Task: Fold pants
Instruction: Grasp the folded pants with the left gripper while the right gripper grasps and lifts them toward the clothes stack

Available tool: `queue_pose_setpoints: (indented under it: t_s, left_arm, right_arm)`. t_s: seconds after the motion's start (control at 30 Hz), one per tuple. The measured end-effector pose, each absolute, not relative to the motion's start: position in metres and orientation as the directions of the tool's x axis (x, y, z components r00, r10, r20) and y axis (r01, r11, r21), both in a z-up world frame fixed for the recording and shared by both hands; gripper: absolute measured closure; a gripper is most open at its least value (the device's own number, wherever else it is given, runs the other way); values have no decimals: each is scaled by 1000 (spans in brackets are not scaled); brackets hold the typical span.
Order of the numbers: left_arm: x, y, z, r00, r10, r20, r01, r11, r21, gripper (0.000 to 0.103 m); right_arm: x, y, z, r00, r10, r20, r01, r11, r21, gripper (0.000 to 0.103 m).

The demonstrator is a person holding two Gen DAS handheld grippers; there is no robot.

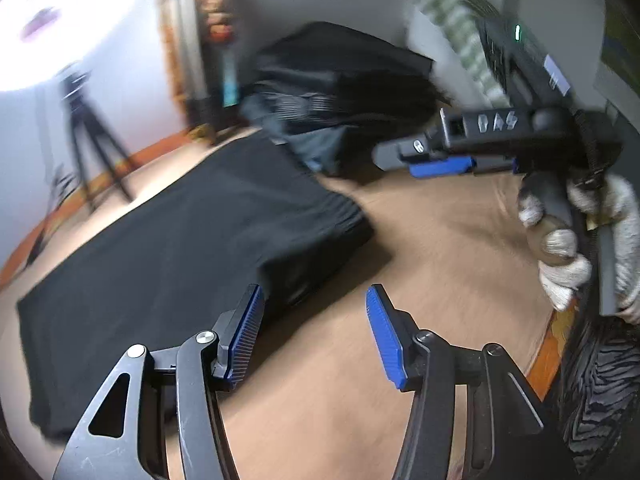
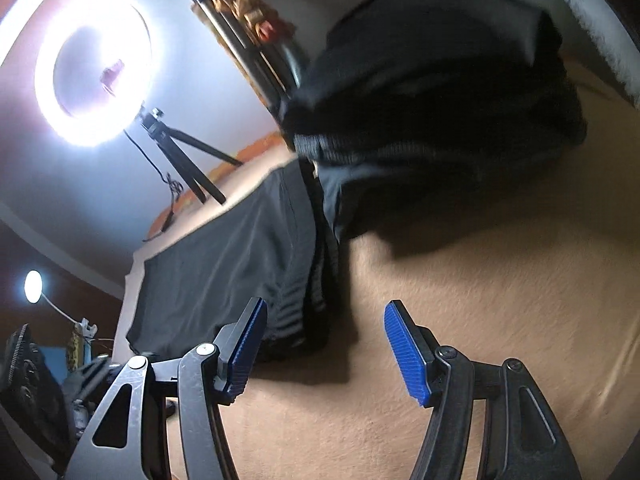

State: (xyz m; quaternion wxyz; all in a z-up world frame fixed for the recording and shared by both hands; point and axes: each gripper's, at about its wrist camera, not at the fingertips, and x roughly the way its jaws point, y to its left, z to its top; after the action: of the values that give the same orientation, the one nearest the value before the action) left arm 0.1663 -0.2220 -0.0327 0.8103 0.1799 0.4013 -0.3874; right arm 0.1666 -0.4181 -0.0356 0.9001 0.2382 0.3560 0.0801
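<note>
Black pants (image 1: 160, 248) lie flat and folded lengthwise on a tan surface (image 1: 420, 240), waistband end toward the right; they also show in the right wrist view (image 2: 224, 272). My left gripper (image 1: 316, 334) is open and empty, just above the pants' near edge. My right gripper (image 2: 326, 344) is open and empty, beside the elastic waistband (image 2: 296, 312). In the left wrist view the right gripper (image 1: 432, 160) is held up at the right by a gloved hand (image 1: 560, 248), apart from the pants.
A pile of dark clothes (image 1: 340, 92) lies at the back, also in the right wrist view (image 2: 432, 100). A tripod (image 1: 88, 140) and a lit ring light (image 2: 96, 72) stand at the far left edge. The frames are blurred.
</note>
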Motion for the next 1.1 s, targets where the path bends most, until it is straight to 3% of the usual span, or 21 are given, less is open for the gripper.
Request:
queue_pose_setpoints:
  t_s: [0.2, 0.37, 0.5, 0.53, 0.57, 0.67, 0.83, 1.1]
  left_arm:
    - [173, -286, -63, 431, -366, -825, 812, 555, 178, 46]
    - [185, -309, -90, 464, -292, -836, 813, 514, 272, 46]
    - [191, -314, -89, 471, -332, -817, 811, 528, 253, 50]
    - [192, -314, -89, 456, -353, -817, 820, 523, 232, 67]
    - [193, -314, -89, 444, -368, -817, 827, 520, 215, 75]
    - [191, -308, -86, 436, -401, -805, 830, 525, 188, 86]
    - [182, -282, -64, 390, -493, -778, 833, 549, 70, 89]
    - [157, -267, -52, 360, -544, -758, 846, 532, 19, 89]
  right_arm:
    - [165, -437, -24, 759, 298, -580, 24, 876, 482, 38]
    - [169, -453, -21, 763, 299, -573, 31, 869, 494, 38]
    - [171, -463, -19, 766, 299, -569, 38, 862, 505, 38]
    - [172, -465, -20, 765, 303, -568, 38, 859, 510, 38]
    - [172, -466, -20, 764, 305, -568, 37, 858, 512, 38]
    - [175, -466, -22, 760, 308, -573, 34, 861, 508, 38]
    - [185, -463, -36, 734, 339, -588, 39, 844, 535, 38]
    - [214, -443, -74, 673, 515, -531, 10, 712, 702, 33]
